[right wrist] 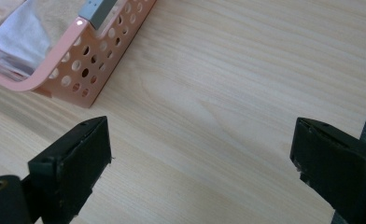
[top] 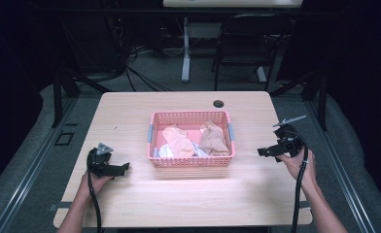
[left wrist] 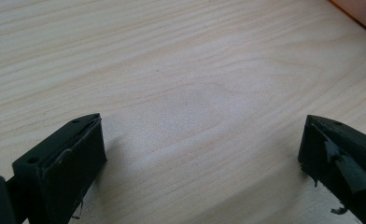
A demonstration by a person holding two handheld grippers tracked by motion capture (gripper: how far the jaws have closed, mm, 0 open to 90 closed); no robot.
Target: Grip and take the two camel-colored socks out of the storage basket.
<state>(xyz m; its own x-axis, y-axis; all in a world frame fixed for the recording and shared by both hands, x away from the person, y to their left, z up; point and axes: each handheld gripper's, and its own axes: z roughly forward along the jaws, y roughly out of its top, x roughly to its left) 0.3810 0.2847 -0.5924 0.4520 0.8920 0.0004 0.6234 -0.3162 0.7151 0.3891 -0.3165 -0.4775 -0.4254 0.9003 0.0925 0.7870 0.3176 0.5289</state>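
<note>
A pink perforated basket (top: 191,162) stands in the middle of the wooden table (top: 130,111), holding crumpled cloths in peach (top: 178,141), tan (top: 213,138) and white (top: 165,151). My left gripper (top: 123,168) rests low over the table to the basket's left, open, with bare wood between its jaws (left wrist: 200,140). My right gripper (top: 262,152) is held to the basket's right, open and empty. In the right gripper view the basket's corner (right wrist: 78,70) lies at the upper left, with its grey handle (right wrist: 97,9) and white cloth (right wrist: 20,39) inside.
A round cable hole (top: 218,103) sits in the table behind the basket. Beyond the table stand a black chair (top: 247,43) and a white desk leg (top: 185,48) among floor cables. Bare wood stretches in front of the basket.
</note>
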